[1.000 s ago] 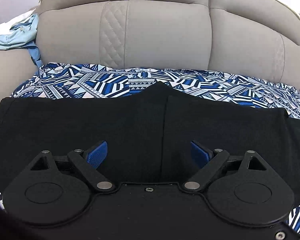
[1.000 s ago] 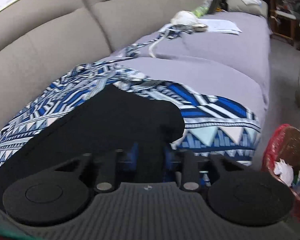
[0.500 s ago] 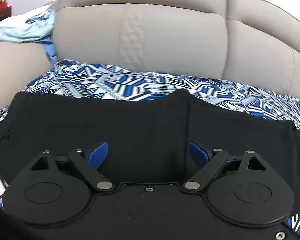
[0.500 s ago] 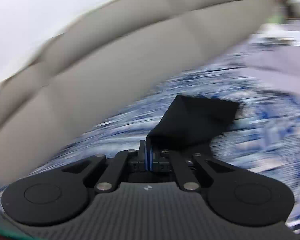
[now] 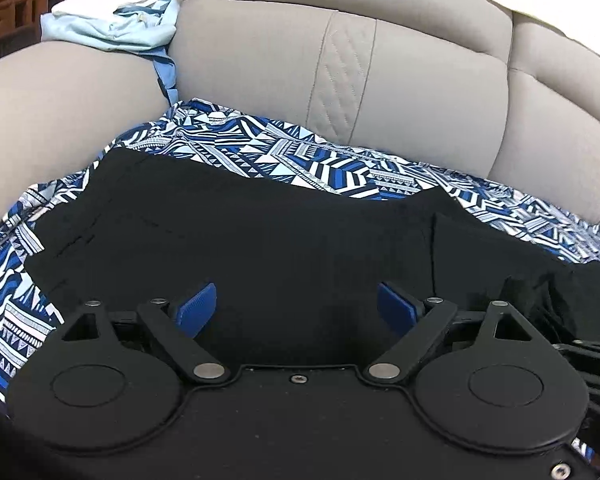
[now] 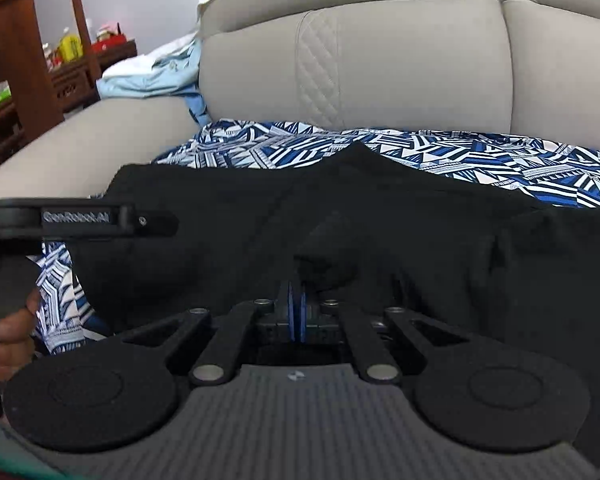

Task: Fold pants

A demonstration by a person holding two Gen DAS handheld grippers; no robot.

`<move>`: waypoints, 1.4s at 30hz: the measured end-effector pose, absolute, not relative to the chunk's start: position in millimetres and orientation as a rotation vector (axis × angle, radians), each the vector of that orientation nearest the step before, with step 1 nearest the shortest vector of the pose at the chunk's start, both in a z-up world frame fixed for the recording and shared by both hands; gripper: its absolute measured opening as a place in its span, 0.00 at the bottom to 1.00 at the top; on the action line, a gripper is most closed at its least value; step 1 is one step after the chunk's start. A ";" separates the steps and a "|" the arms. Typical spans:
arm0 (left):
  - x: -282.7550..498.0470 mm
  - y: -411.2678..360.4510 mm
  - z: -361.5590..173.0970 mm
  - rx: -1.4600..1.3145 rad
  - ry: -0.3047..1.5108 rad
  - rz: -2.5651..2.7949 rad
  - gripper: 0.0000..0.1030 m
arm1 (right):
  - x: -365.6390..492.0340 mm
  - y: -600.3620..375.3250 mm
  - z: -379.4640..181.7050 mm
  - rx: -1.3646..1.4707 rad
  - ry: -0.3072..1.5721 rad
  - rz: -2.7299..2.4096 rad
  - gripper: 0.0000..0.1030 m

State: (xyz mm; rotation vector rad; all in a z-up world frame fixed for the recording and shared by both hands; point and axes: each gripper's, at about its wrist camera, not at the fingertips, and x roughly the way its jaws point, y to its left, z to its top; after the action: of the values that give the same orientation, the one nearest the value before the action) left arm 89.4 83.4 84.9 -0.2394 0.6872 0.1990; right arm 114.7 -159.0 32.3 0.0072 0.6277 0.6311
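Black pants point(image 5: 260, 232) lie spread across a blue-and-white patterned cloth point(image 5: 300, 160) on the sofa seat. My left gripper point(image 5: 296, 308) is open, its blue pads wide apart, hovering over the near edge of the pants and holding nothing. In the right wrist view the pants point(image 6: 380, 220) fill the middle. My right gripper point(image 6: 296, 300) is shut on a pinched fold of the black fabric, lifted over the lower layer. The left gripper's body point(image 6: 80, 218) and the hand holding it show at the left edge.
The beige sofa backrest point(image 5: 340, 60) rises behind the pants and an armrest point(image 5: 60, 100) lies at the left. Light blue clothes point(image 5: 116, 28) lie on the armrest. A wooden chair point(image 6: 24, 40) and a cluttered shelf stand at far left.
My right gripper closed on the pants end and swung it leftward over the rest of the pants. My left gripper stayed open and shifted left along the near edge.
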 end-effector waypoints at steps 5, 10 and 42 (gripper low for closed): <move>87.4 79.9 95.8 -0.248 0.646 0.111 0.82 | 98.0 -164.1 34.8 -0.023 0.594 0.691 0.66; 86.9 54.4 102.4 -0.199 0.633 -0.038 0.81 | 80.9 -204.9 48.8 0.020 0.505 0.717 0.79; 164.3 -89.6 65.8 0.096 0.713 -0.140 0.10 | 94.4 -309.3 29.3 -0.076 0.603 0.095 0.96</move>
State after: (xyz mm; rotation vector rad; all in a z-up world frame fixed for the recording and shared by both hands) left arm 164.3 -89.6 65.8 0.0965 0.7130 -0.1397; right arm 94.4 -309.3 29.3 -0.0761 0.6029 0.0947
